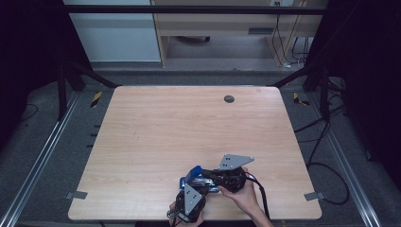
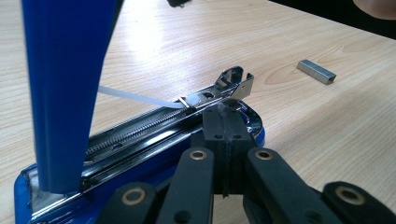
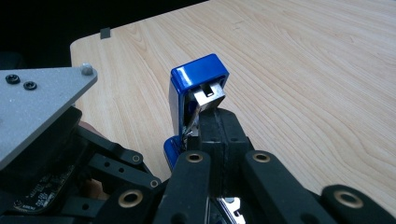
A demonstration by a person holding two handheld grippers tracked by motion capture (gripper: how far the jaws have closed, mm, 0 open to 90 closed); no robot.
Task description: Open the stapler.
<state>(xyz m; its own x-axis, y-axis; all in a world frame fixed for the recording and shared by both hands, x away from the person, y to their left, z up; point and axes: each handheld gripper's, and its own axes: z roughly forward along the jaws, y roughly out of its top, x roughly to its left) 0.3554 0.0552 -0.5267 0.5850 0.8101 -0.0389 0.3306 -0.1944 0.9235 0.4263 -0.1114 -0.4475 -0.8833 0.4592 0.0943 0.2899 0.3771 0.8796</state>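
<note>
Left gripper view, item one: blue stapler [image 2: 140, 140], lying on the wooden surface [image 2: 299, 121] near the person's edge, opened wide. Its blue cover [image 2: 65, 93] stands upright at the left of that view, hinged back so the chrome magazine channel [image 2: 154, 123] lies exposed along the base. A spring runs down the channel, and a white plastic strip [image 2: 135, 98] leads to the pusher near the front end, which looks drawn aside for loading. The channel appears empty of staples, though its far end is partly hidden.

Item two: left tool [image 2: 223, 135], jaws pressed together, tips resting against the front of the stapler's base just beside the channel mouth. This reads as a bracing hold, keeping the base from sliding or tipping while the top is handled; whether the tips pinch a lip of metal cannot be told.

Item three: right tool [image 3: 217, 130], jaws likewise pressed together, tips set against the underside of the raised cover [image 3: 196, 88] close to its metal driver plate. The likely purpose is to prop the cover open.

Item four: strip of staples [image 2: 316, 71], lying loose on the surface to the right of the stapler and apart from it, within easy reach. Judged as the refill meant for the open channel, not yet picked up.

High view: both tools [image 1: 208, 182] crowd the stapler [image 1: 194, 175] at the near edge, the person's hands beneath them. A dark round grommet [image 1: 229, 99] sits far off.
</note>
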